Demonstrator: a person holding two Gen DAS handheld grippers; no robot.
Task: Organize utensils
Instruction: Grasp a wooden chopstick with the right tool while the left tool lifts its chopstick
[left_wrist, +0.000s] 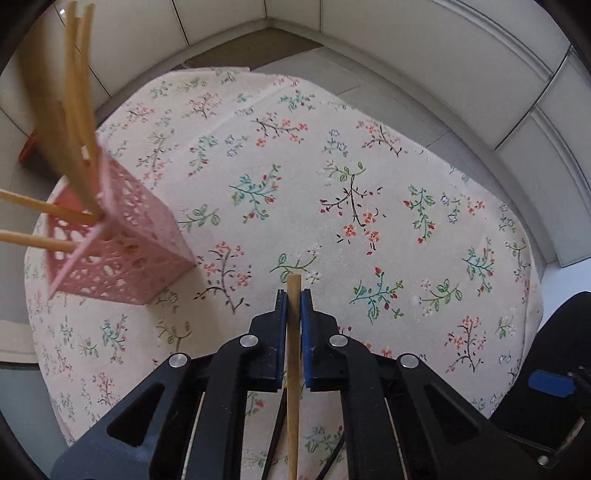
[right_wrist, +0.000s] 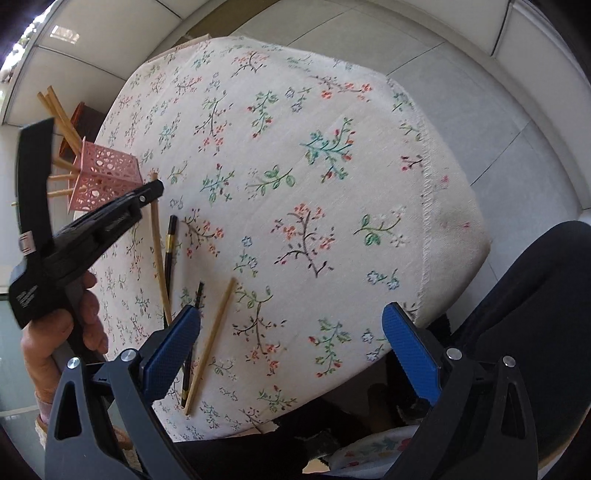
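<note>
On that floral-cloth table (left_wrist: 332, 155), your left gripper (left_wrist: 294, 295) has its jaws pinched on a wooden chopstick (left_wrist: 294, 332) lying lengthwise between them, pink basket (left_wrist: 122, 240) up-left, while your right gripper (right_wrist: 291, 332) gapes wide.

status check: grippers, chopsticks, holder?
Left gripper shut on wooden chopstick. Right gripper open, empty. Pink holder left, unobstructed. Loose chopsticks on table.

A round table draped in a cream cloth printed with small red, teal and green flower sprigs (left_wrist: 332, 155) (right_wrist: 332, 184) stands on a pale grey tiled floor (left_wrist: 424, 96) (right_wrist: 480, 92). White panelled walls (left_wrist: 369, 33) (right_wrist: 92, 55) enclose the corner behind it.
</note>
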